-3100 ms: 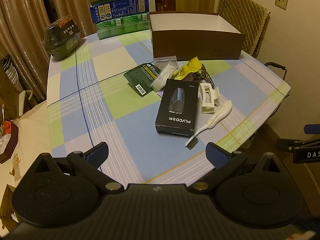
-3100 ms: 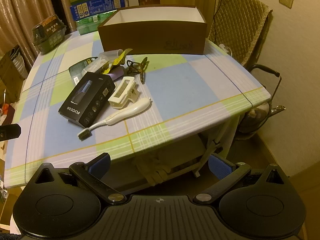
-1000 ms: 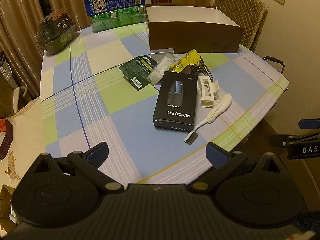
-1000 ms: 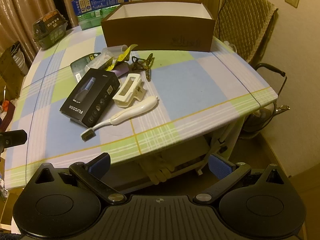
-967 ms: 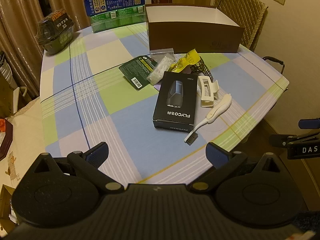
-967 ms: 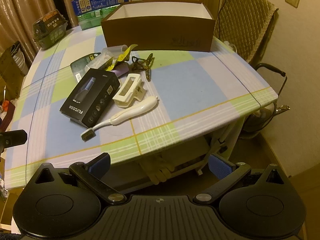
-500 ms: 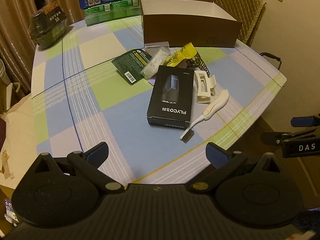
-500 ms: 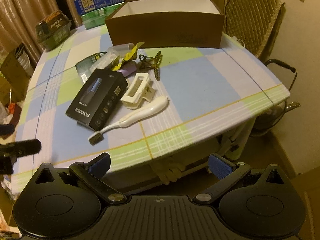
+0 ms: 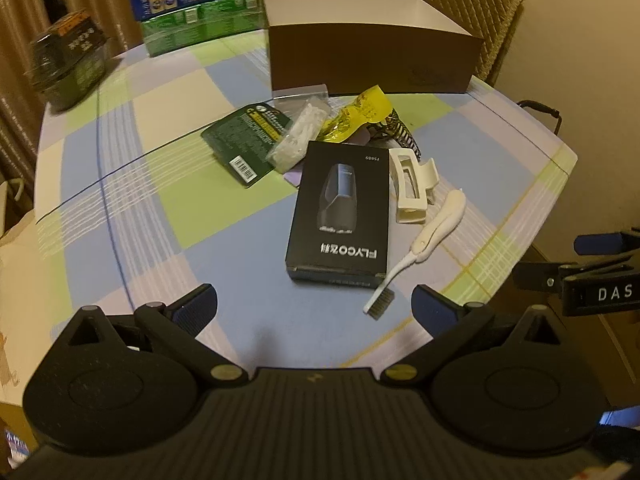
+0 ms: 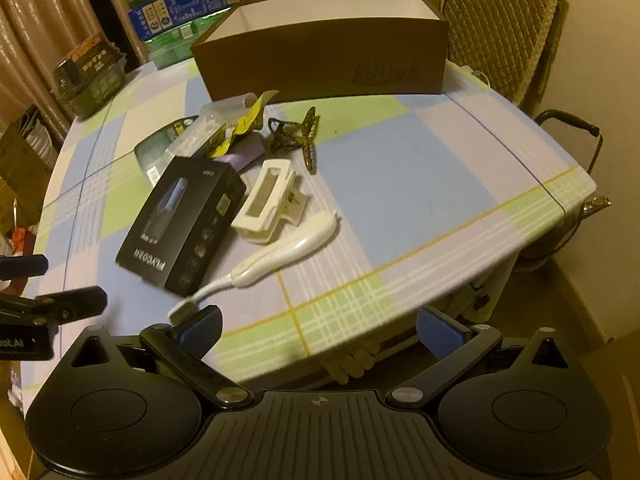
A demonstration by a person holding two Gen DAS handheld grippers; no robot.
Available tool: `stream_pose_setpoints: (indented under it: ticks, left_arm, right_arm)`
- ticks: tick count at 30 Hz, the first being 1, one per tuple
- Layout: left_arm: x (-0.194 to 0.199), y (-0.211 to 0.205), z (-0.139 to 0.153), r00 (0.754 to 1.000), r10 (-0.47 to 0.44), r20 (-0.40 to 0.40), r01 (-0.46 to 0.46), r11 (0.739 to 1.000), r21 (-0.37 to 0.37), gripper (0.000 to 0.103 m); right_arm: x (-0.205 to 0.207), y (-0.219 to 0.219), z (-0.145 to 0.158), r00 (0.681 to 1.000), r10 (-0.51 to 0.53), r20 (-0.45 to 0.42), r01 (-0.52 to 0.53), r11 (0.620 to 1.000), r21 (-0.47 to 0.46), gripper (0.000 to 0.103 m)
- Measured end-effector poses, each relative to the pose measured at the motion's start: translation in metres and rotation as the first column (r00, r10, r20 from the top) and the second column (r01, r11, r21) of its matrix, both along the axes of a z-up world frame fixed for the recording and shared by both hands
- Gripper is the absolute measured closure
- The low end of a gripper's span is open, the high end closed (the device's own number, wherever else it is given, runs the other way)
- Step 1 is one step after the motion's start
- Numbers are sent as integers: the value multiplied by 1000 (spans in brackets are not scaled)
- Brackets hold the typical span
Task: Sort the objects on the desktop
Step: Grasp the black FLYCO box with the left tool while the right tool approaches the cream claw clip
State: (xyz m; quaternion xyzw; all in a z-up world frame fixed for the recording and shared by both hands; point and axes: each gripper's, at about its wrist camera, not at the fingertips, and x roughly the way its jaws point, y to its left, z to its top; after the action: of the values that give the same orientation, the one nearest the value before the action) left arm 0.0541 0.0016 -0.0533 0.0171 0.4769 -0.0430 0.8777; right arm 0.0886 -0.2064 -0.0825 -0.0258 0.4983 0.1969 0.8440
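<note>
A black FLYCO box [image 9: 340, 220] [image 10: 180, 224] lies mid-table. Beside it lie a white hair claw [image 9: 412, 184] [image 10: 268, 200] and a white brush [image 9: 424, 240] [image 10: 276, 256]. Behind them are a green card [image 9: 248, 136], a clear bag [image 9: 300, 136], a yellow wrapper [image 9: 356, 116] and a patterned clip [image 10: 298, 136]. An open brown box [image 9: 372, 48] [image 10: 324, 48] stands at the back. My left gripper [image 9: 316, 308] is open and empty, just short of the black box. My right gripper [image 10: 320, 328] is open and empty at the table's front edge, near the brush bristles.
The checked table [image 9: 152, 184] [image 10: 400, 184] ends close on the right. Cartons [image 9: 196, 4] and a dark container [image 9: 68, 64] stand at the back left. A quilted chair [image 10: 504, 20] is behind the table. The other gripper shows at each view's edge.
Both grippers have moved forward and closer to the table. The objects look larger and have not moved.
</note>
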Motion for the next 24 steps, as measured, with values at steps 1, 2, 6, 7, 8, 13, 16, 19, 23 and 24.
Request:
stream_pose_setpoints:
  ticks: [1,2,6,7,8,13,16,19,23,24]
  left_arm:
    - [5,0,-2,1000,-8,-3,8,1000,-1,1]
    - [9,0,-4,1000,-15,-5,15,1000,-1,1]
    - [31,-1,-13,999,-38,-11,38,999,6,1]
    - [37,-1,-15,999,-44,-15,44,999,8,1]
    - [42,-2,-17,999,-47,-19,48,999,10,1]
    - [67,-6,-27,996,-81,-39,81,997,8,1]
    - [79,-11,-33,993,-103,-50,104,994,13,1]
    - [92,-16,-42,991,-114,-74,116,993,23,1]
    - [104,-21,-53,987,-123,-100,126,992,30,1]
    - [106,-22,-56,987,-125,-104,128,991,31,1]
  right_arm:
    - [3,0,-1,1000,-7,0,7,1000,-1,2]
    - [6,0,-2,1000,-14,0,14,1000,-1,2]
    - [24,-1,-11,998,-56,-27,56,998,5,2]
    - [27,-2,-13,997,-64,-35,64,998,5,2]
    - [31,-3,-15,996,-73,-44,73,997,6,2]
    - [46,-10,-22,990,-114,-79,114,993,3,2]
    - [53,-15,-24,988,-128,-91,129,992,0,2]
    - [58,-21,-26,984,-146,-100,147,989,-3,2]
    - [63,-26,-29,979,-165,-116,166,986,-4,2]
    - [64,-27,-29,979,-167,-119,167,986,-6,2]
